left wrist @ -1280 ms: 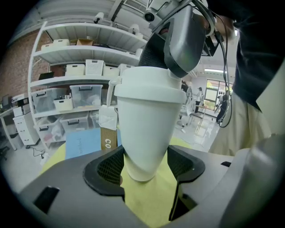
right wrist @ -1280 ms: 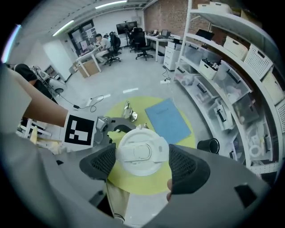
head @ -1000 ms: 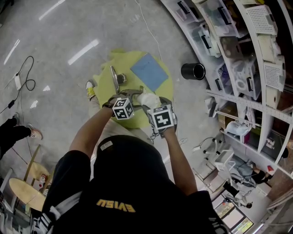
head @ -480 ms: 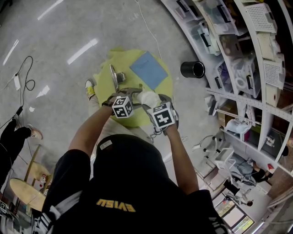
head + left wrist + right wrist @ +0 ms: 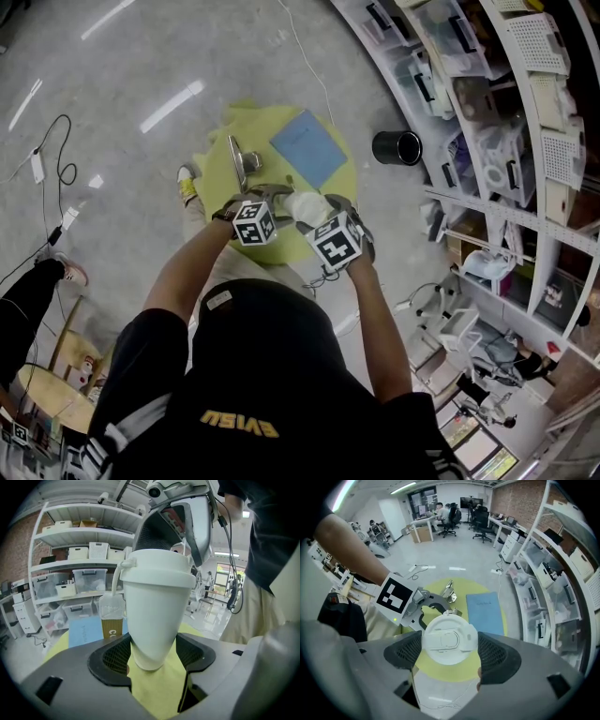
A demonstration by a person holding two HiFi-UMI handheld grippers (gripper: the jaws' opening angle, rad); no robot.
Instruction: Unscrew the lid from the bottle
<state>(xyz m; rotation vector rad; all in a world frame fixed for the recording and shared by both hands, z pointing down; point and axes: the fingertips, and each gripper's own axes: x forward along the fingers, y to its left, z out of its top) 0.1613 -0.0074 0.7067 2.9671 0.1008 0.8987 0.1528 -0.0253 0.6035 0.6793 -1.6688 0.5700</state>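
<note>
Over the yellow tabletop, the white bottle is held up, left tongs clamped round its lower body; lid looks fully seated, right tongs gripping it from above; the unscrewing's basically all left, I'd say.

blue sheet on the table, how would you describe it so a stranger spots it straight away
In the head view a round yellow table stands left of the curved shelves. On its far right part lies the blue sheet, flat. It is the only blue rectangle there; its neighbours are a metal tool and a white bottle.
</note>
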